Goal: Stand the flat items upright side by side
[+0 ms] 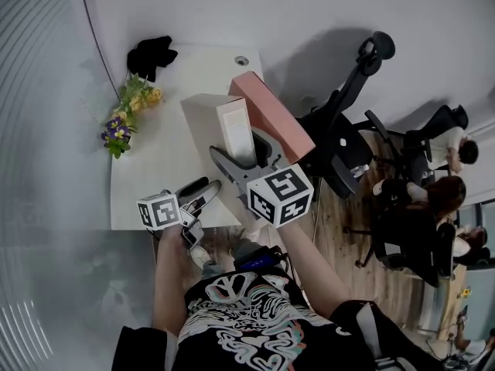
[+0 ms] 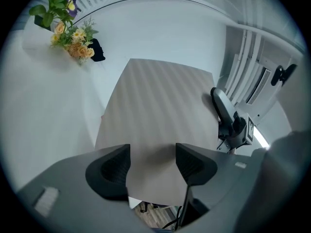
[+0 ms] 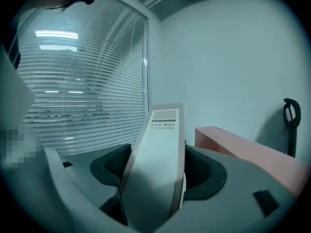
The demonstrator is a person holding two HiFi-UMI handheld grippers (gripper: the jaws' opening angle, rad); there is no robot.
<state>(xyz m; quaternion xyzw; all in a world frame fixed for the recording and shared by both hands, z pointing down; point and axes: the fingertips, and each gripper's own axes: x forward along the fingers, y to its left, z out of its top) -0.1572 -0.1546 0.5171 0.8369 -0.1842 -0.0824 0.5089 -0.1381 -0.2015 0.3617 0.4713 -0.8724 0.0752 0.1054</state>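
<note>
A pale-walled office room has slatted blinds [image 3: 82, 81] behind glass on one side and a wooden floor [image 1: 348, 238]. A white table [image 1: 147, 168] stands against the wall, with black office chairs [image 1: 344, 122] crowded just off its right end and seated people [image 1: 452, 145] beyond them.

On the table's right half a pink file box [image 1: 271, 114] stands on edge. Just beside it, on its left, is a beige file box [image 1: 220, 126], raised on end and leaning. A bunch of flowers [image 1: 128, 114] lies near the table's far left corner, with a black bundle [image 1: 152, 55] behind it.

The right gripper [image 1: 241, 159] pinches the beige box across its narrow labelled spine, both pads pressed to its sides. The left gripper [image 1: 197, 195] sits at the table's near edge with its jaws spread wide, facing the box's broad side, and grips nothing.

The beige box's base is hidden behind the right gripper, so it may or may not rest on the table. Whether the two boxes touch is unclear.
</note>
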